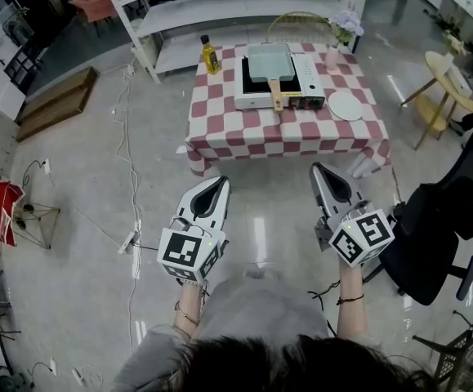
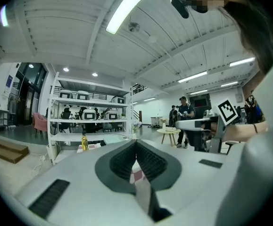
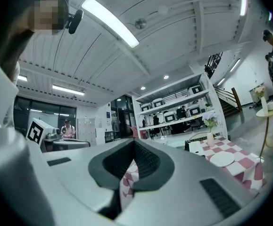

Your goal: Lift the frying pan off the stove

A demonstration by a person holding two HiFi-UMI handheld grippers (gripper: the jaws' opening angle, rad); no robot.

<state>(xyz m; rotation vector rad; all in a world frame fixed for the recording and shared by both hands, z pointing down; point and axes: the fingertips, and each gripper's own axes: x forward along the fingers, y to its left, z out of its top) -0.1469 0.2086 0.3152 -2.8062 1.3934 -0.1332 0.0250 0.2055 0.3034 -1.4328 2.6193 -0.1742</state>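
Pan (image 1: 269, 62) on stove (image 1: 308, 78) | left gripper (image 1: 218, 183), right gripper (image 1: 319, 170) jaws clenched, empty | bottle (image 2: 84, 142) in left gripper view, plate (image 3: 222, 159) in right

table ahead, grippers short of it

the pan (image 1: 269, 62) sits on the stove (image 1: 308, 73), on the table (image 1: 244, 133). a bottle (image 1: 210, 55) stands left of the stove, a plate (image 1: 345, 105) right of it, a vase (image 1: 332, 57) behind the plate. a shelf (image 1: 220, 8) runs behind the table. the left gripper (image 1: 218, 183) and right gripper (image 1: 319, 171) sit side by side before the table, well apart from it; a chair (image 1: 436, 219) is right of them.
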